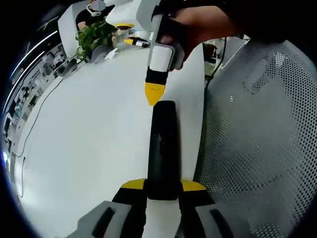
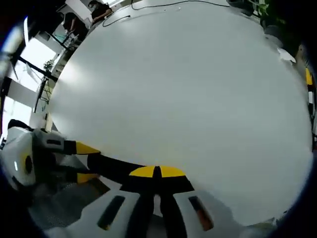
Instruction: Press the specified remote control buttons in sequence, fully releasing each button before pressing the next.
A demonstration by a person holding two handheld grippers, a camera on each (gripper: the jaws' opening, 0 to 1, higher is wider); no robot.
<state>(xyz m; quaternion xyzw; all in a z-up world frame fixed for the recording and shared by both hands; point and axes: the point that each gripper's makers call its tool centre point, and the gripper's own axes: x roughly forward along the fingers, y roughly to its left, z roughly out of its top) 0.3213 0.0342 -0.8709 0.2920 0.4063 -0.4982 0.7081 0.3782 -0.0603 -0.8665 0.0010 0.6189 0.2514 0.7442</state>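
White table (image 1: 89,129), potted plant (image 1: 94,34) far back

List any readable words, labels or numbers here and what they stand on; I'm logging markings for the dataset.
None can be read.
Remote control: black, its button markings too dark and blurred to make out.
Right gripper: faint marks on its yellow tip, too small to read.
Left gripper, shut on the remote control: no text visible on its yellow tips.
White table: bare, no print.
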